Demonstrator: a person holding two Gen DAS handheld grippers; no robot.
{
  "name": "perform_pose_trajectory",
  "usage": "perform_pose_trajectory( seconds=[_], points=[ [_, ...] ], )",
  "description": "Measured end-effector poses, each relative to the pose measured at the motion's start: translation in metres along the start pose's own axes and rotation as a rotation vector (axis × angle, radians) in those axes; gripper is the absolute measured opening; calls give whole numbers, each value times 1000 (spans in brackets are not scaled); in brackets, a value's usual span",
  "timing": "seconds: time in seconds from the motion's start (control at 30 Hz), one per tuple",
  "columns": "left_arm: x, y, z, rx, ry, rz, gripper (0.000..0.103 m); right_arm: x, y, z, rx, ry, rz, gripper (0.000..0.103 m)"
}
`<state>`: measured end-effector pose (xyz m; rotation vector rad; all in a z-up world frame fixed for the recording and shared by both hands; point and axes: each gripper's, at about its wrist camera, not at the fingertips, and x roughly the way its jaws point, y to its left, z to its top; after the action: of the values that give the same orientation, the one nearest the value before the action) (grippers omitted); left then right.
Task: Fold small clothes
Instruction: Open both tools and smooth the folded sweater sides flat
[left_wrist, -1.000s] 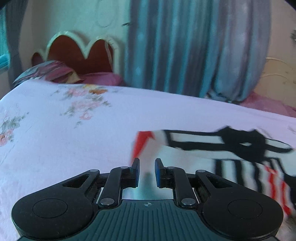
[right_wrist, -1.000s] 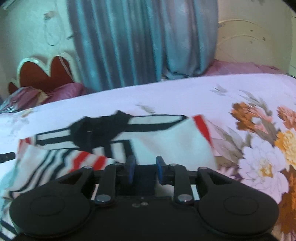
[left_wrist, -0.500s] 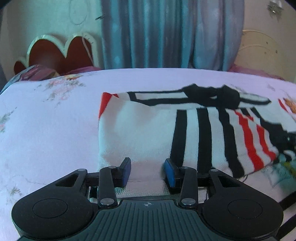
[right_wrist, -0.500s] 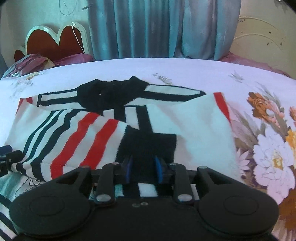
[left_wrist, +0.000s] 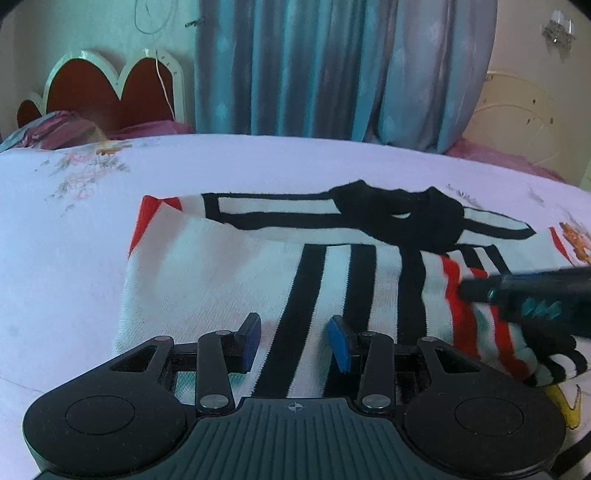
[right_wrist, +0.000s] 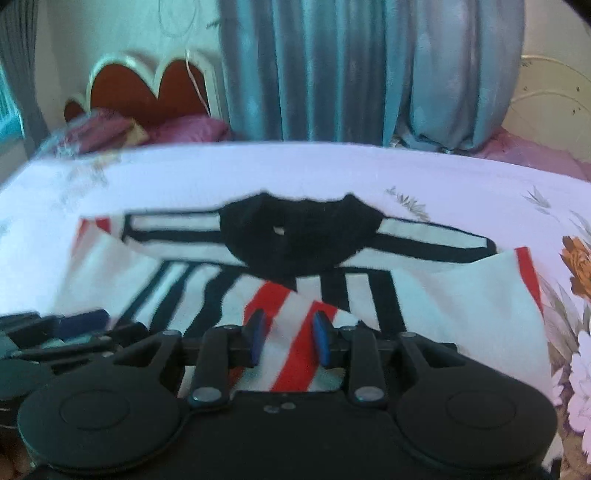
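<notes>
A small white garment (left_wrist: 229, 269) with black and red stripes and a black collar lies spread on the bed, partly folded. It also shows in the right wrist view (right_wrist: 461, 306). My left gripper (left_wrist: 293, 341) is open and empty, low over the garment's near edge. My right gripper (right_wrist: 290, 338) is open, its blue pads on either side of a red-striped fold at the near edge. The right gripper also shows in the left wrist view (left_wrist: 524, 291), blurred, over the red stripes.
The bed sheet (left_wrist: 92, 229) is pale lilac with flower prints. A red scalloped headboard (left_wrist: 110, 88) and purple pillows stand at the back left. Blue-grey curtains (left_wrist: 332, 66) hang behind the bed. A cartoon-print cloth (left_wrist: 565, 406) lies at the near right.
Both grippers have opened wider and let go of the garment. The folded-over striped part now lies flat. The right gripper has drifted left, closer to the left one.
</notes>
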<state>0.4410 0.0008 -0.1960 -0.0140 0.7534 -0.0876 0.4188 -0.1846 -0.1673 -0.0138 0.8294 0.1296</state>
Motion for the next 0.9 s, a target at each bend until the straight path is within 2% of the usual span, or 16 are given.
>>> perform_pose_trajectory(
  seconds=[0.07,0.2,0.3,0.53,0.63,0.73,0.9],
  points=[
    [0,2,1,-10,8,-7,41,11,-7,-4,0,24,-24,26],
    [-12,0,2,-7,7,12,42,-6,-14,-3,47,6,-10,27],
    [-9,-2,-5,24,1,21,42,-3,-13,-14,-5,34,-23,26],
    [-22,-4,-2,-5,22,39,42,-30,-26,-19,16,1,-7,29],
    [-30,-9,-6,-2,18,38,42,-27,-33,-29,-9,50,-50,29],
    [-36,-16,-8,-7,24,26,42,-33,-46,-32,35,48,-48,30],
    [-32,-21,-14,-15,39,49,43,-36,-59,-42,16,52,-82,30]
  ],
)
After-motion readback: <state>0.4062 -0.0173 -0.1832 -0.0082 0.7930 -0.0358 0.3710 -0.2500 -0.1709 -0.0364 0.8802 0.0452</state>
